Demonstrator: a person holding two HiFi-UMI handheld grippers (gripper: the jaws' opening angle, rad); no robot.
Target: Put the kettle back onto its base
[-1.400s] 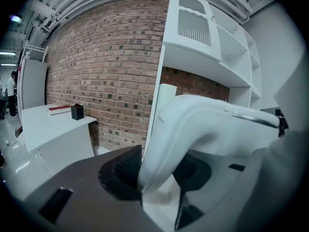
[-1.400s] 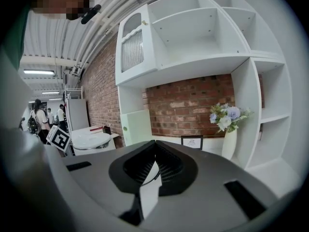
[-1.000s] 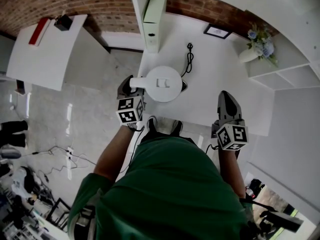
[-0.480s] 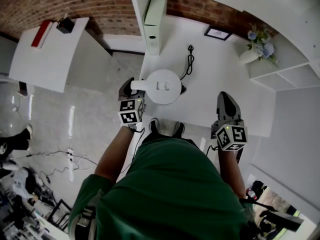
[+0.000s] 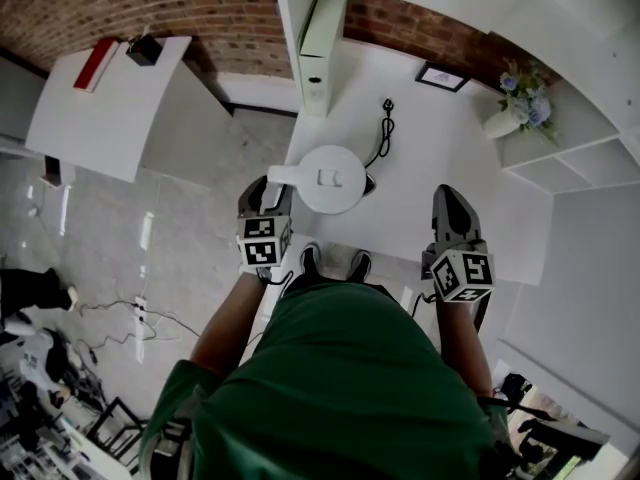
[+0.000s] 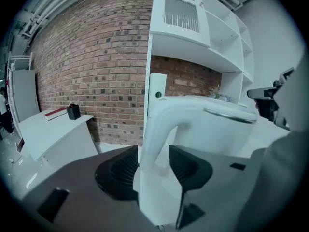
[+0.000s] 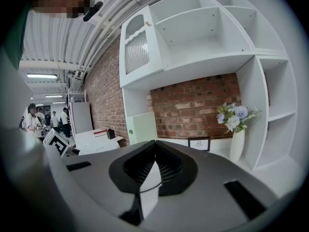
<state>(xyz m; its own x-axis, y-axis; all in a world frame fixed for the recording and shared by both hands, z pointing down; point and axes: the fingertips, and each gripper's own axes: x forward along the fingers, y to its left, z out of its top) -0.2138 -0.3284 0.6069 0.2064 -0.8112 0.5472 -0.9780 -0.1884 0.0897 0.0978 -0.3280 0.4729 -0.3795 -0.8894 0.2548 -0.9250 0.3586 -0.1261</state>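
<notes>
A white kettle (image 5: 330,178) stands on the white desk (image 5: 440,158), with a dark edge of its base (image 5: 369,179) showing at its right. A black cord (image 5: 383,133) runs back from there. My left gripper (image 5: 272,184) is at the kettle's handle (image 6: 159,144), which points left. The handle sits between the jaws; they are opening and a gap shows beside the right pad (image 6: 186,166). The kettle's body (image 6: 222,124) fills the left gripper view behind. My right gripper (image 5: 448,192) hovers over the desk's near right part, shut and holding nothing (image 7: 154,146).
At the back of the desk stand a tall white panel (image 5: 320,38), a small picture frame (image 5: 442,76) and a vase of flowers (image 5: 512,108). White shelves (image 5: 580,158) rise at the right. A side table (image 5: 100,108) and floor cables (image 5: 130,318) lie left.
My left gripper has drawn back a little along the handle toward me and its jaws have spread. The kettle and the right gripper have stayed where they were.
</notes>
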